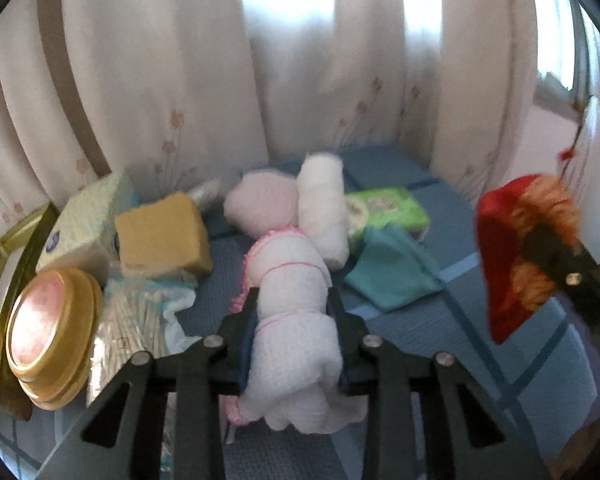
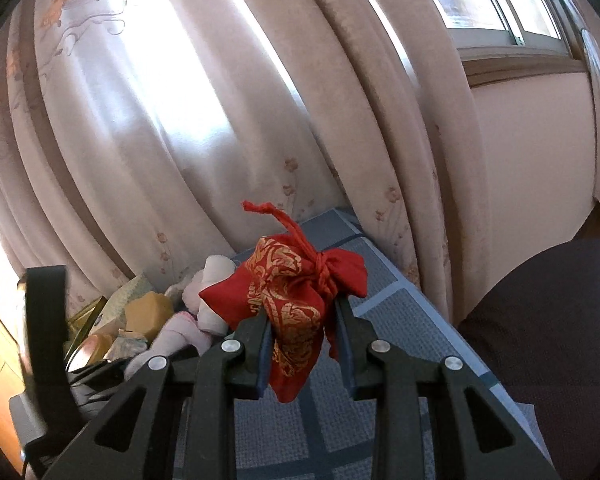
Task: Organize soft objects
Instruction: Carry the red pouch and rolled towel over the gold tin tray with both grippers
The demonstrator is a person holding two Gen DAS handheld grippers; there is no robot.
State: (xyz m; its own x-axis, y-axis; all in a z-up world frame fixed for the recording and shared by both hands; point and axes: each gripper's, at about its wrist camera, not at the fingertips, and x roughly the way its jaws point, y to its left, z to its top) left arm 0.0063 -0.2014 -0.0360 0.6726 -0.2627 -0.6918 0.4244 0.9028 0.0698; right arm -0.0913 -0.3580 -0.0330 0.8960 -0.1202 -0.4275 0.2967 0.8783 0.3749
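Observation:
My left gripper (image 1: 294,300) is shut on a rolled white towel with pink trim (image 1: 290,304), which rests lengthwise on the blue checked cloth (image 1: 440,340). My right gripper (image 2: 302,312) is shut on a red drawstring pouch with gold pattern (image 2: 288,296) and holds it above the cloth; the pouch also shows at the right of the left wrist view (image 1: 520,252). Behind the towel lie a white rolled towel (image 1: 324,208), a pink soft ball (image 1: 260,204), a teal cloth (image 1: 392,272) and a yellow sponge (image 1: 164,232).
A green wipes pack (image 1: 388,212), a tissue pack (image 1: 84,220), a bag of cotton swabs (image 1: 128,320) and a gold-lidded tin (image 1: 48,336) lie at the left and back. Curtains (image 1: 180,80) hang right behind the table. A dark chair (image 2: 552,340) is on the right.

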